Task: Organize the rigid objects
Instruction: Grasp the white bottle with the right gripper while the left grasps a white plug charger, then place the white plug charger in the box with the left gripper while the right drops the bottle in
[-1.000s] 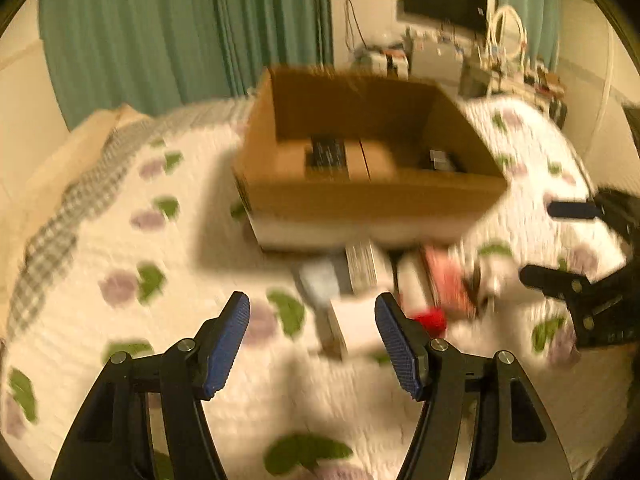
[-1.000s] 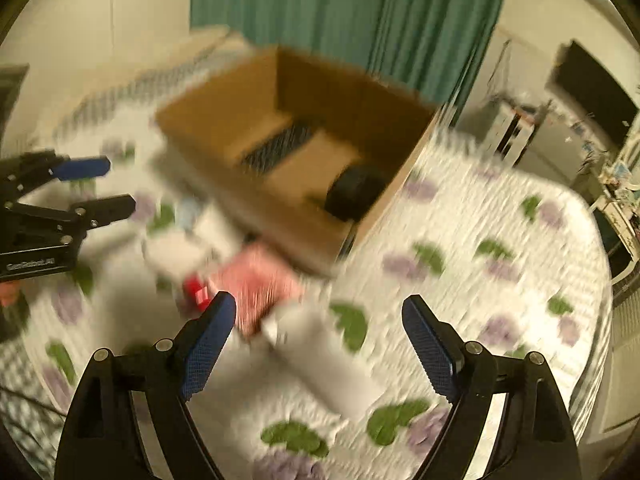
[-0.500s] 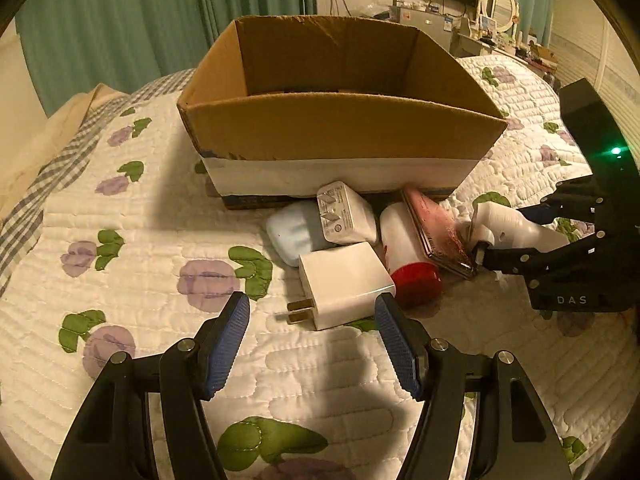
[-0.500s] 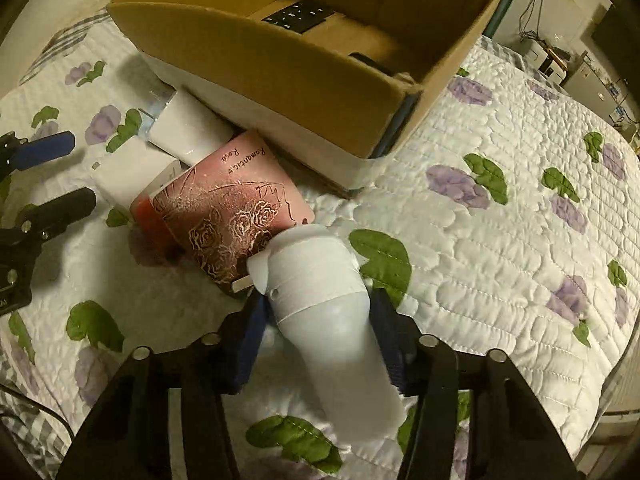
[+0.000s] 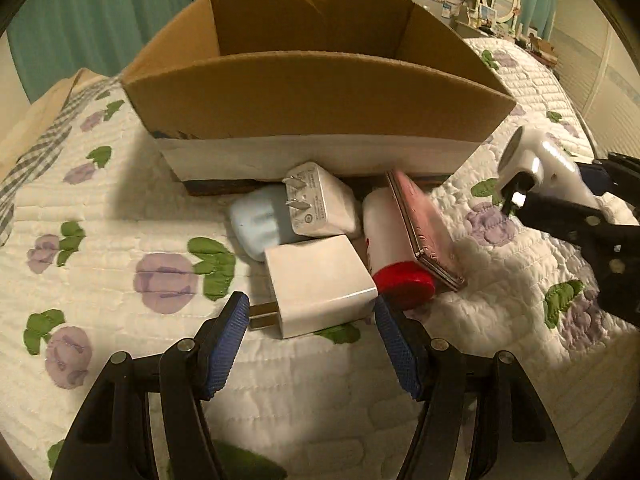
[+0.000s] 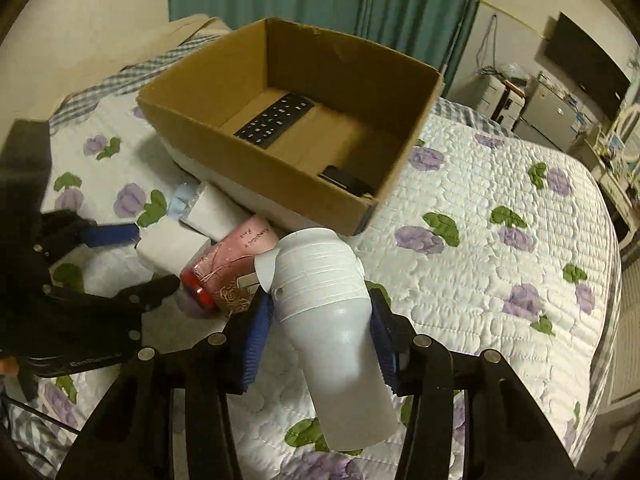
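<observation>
Right tongs [image 6: 318, 320] clench a smooth white plastic hair dryer [image 6: 332, 312], raised off the quilted bed [image 6: 500, 264]. Left tongs [image 5: 310, 338] gape, level, around a glossy boxy white charger [image 5: 320, 280].

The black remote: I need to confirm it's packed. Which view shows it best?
The right wrist view: it looks down into the cardboard box, where the black remote lies on the floor. The left wrist view shows only the box's front wall, hiding it.
</observation>
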